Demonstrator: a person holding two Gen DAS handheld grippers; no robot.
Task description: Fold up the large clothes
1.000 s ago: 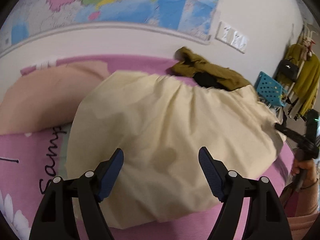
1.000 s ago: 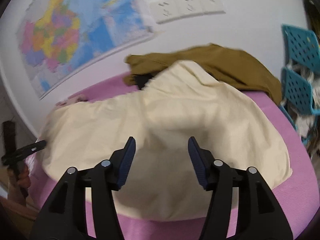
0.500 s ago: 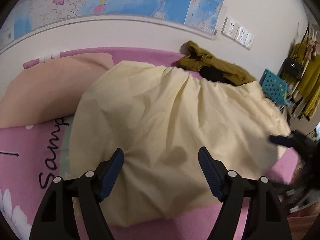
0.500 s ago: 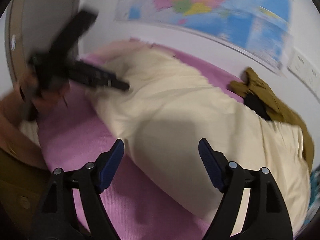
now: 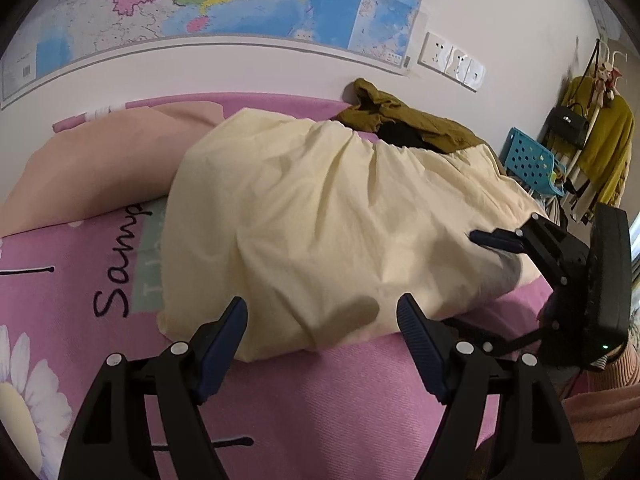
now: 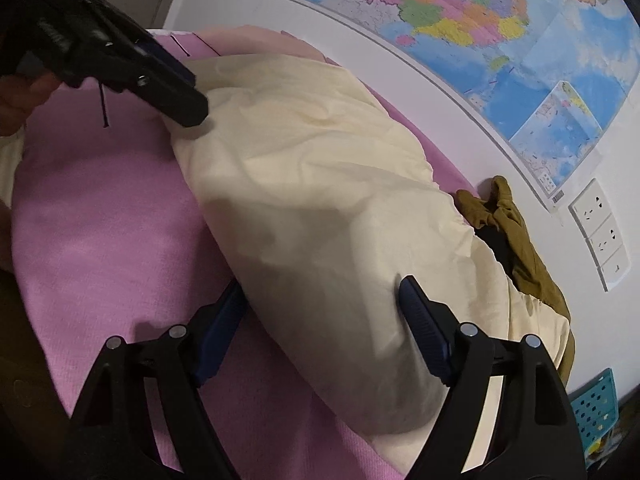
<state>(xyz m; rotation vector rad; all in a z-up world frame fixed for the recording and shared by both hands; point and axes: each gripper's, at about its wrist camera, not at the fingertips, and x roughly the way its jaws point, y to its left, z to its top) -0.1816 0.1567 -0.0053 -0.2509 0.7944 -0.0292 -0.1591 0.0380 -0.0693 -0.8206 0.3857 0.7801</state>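
A: Our right gripper point(image 6: 320, 312) has swung round from the middle of the cream garment point(image 5: 328, 216) to its end, jaws now spread wider and astride the edge, not pinching.

B: So we're set for another fold. Left gripper point(image 5: 322, 328)?

A: Open too, near the hem. The garment lies on the pink bed point(image 5: 320, 400).

B: The blue basket point(image 5: 532, 164)?

A: Contents unclear.

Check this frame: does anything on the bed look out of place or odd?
An olive-brown garment lies crumpled against the wall with something black bunched under it, partly overlapped by the cream cloth being folded. Otherwise nothing looks spilled or damaged.
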